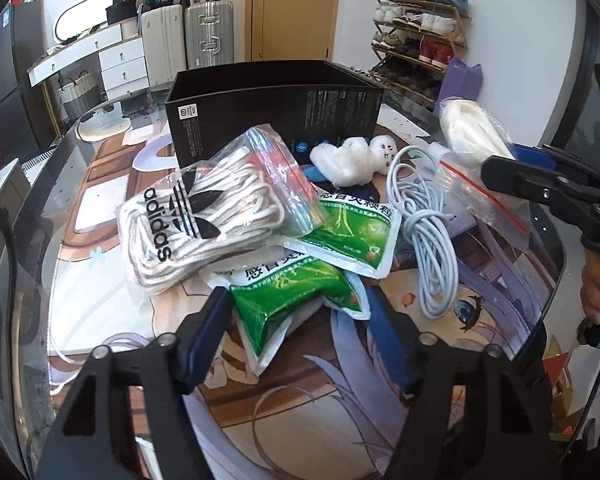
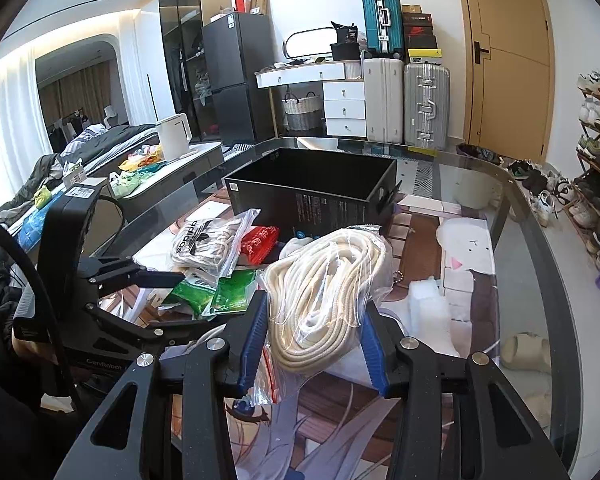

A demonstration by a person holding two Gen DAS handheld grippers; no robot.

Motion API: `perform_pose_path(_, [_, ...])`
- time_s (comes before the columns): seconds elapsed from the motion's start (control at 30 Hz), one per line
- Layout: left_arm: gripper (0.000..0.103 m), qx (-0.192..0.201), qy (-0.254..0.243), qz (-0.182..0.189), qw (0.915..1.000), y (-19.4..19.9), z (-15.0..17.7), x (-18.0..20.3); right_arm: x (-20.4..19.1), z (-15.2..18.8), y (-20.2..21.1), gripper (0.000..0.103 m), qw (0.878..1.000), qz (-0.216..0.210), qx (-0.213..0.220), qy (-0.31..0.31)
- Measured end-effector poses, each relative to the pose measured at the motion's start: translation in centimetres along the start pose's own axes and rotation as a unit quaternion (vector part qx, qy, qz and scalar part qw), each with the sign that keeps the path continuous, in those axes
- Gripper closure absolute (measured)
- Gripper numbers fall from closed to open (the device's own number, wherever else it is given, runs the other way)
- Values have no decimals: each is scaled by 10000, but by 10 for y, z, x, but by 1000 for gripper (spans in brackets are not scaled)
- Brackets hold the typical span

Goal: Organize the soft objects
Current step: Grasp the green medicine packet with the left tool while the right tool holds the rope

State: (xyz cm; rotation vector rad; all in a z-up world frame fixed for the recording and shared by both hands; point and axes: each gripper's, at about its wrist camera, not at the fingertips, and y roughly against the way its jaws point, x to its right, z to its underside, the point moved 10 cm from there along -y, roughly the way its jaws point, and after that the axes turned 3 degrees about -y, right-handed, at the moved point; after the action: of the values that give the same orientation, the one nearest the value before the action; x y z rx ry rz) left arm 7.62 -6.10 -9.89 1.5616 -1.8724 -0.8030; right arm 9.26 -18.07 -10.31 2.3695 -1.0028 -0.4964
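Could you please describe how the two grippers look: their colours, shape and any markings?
Both are matte black, with angular cut-out link arms, silver pivot bolts and blue finger pads. The left gripper seen from the right wrist view carries a white barcode sticker, white "CenRobot" lettering and a black cable. The right gripper matches.

Bright, even daylight. Strong glow from curtains [image 2: 4,92] far left of the right hand-held gripper [image 2: 314,344]. Glare on glass table [image 2: 540,240]. Heavy fisheye bending, black vignetted corners. Sharp centres, soft shadows.
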Motion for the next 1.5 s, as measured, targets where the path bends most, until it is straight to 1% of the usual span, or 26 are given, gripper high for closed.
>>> perform_pose_path(0.07, [43,25,-37,19,10000,2,1,3,-1,0,0,59,10000,0,3,10])
perform_pose_path(0.17, [48,53,-74,37,10000,4,4,5,-2,0,0,59,10000,6,2,9])
perform_pose_path(0.33, [53,63,-68,72,9999,10,11,5,-2,0,-1,59,10000,-13,4,18])
perform_pose_path(0.63, [54,127,14,150,9998,20,17,3,-7,-2,-3,59,10000,-63,20,53])
perform_pose_path(1.5, [57,640,155,368,9972,65,12,-4,-17,-13,7,59,9996,-99,174,216])
